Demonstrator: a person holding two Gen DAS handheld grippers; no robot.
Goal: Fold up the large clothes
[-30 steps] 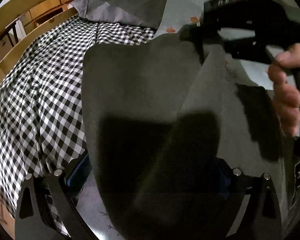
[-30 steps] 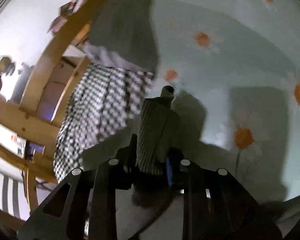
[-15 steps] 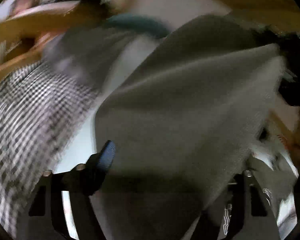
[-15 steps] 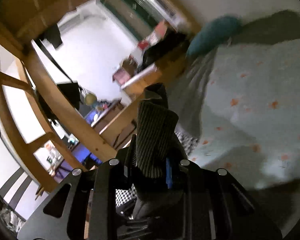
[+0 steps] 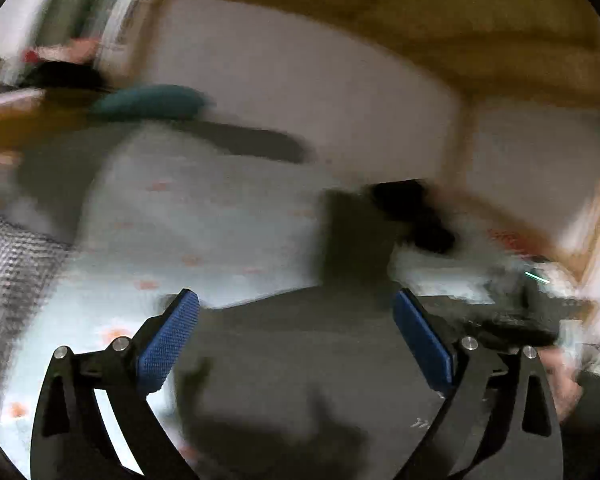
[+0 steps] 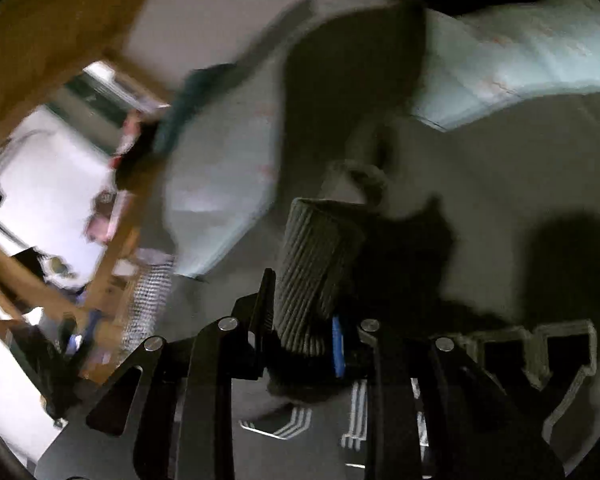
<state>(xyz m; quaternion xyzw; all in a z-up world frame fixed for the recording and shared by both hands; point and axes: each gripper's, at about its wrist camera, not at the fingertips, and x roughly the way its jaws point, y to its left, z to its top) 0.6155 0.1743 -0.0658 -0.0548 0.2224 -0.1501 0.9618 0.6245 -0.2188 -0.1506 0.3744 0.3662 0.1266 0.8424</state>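
Released since half a second ago, the grey sweatshirt no longer sits in the left gripper, whose blue pads now stand wide apart and empty at the bottom of the frame. Low centre in the right view, the right gripper remains clamped on the ribbed cuff. Beyond, the sweatshirt lies spread on the pale floral bedsheet; a teal pillow sits upper left, blurred.
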